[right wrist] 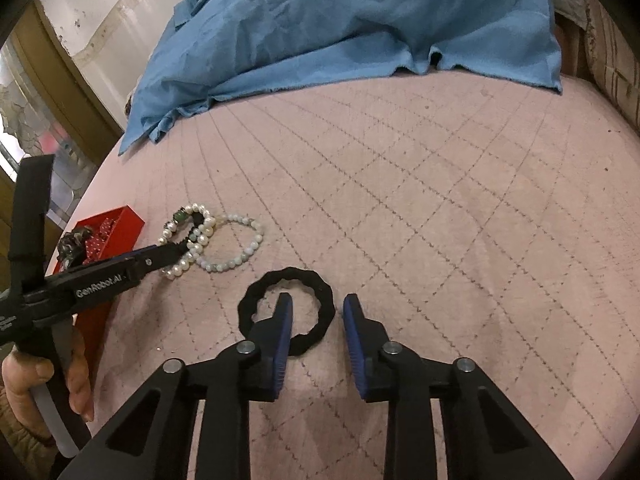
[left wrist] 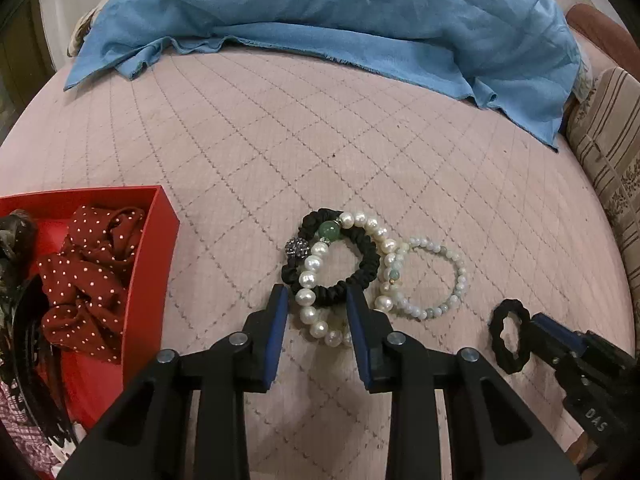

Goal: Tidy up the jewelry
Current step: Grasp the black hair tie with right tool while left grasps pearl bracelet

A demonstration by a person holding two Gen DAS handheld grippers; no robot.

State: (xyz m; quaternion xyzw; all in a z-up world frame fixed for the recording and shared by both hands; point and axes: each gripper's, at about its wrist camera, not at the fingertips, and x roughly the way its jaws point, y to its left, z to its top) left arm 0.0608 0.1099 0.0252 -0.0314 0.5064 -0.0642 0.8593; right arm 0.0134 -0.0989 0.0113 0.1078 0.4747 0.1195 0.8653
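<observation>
- Left tongs (left wrist: 316,300) gape wide around the pearl bracelet (left wrist: 310,280), tangled at their 12 o'clock
- Right tongs (right wrist: 316,306) gape wide; black hair tie (right wrist: 320,284) rings their left finger

Both views sit low over a pink quilted bedspread (left wrist: 280,140), each looking forward and down along its own gripper's fingers toward a crumpled blue cloth (left wrist: 340,12) at the far edge. The left wrist camera is close above the pile of bead bracelets (left wrist: 360,264), with the red box (left wrist: 156,248) at its near left. The right wrist camera stands further right, near the black hair tie (right wrist: 286,312). Both views share the bracelets, hair tie, box and cloth, and each catches the other gripper at its margin.
</observation>
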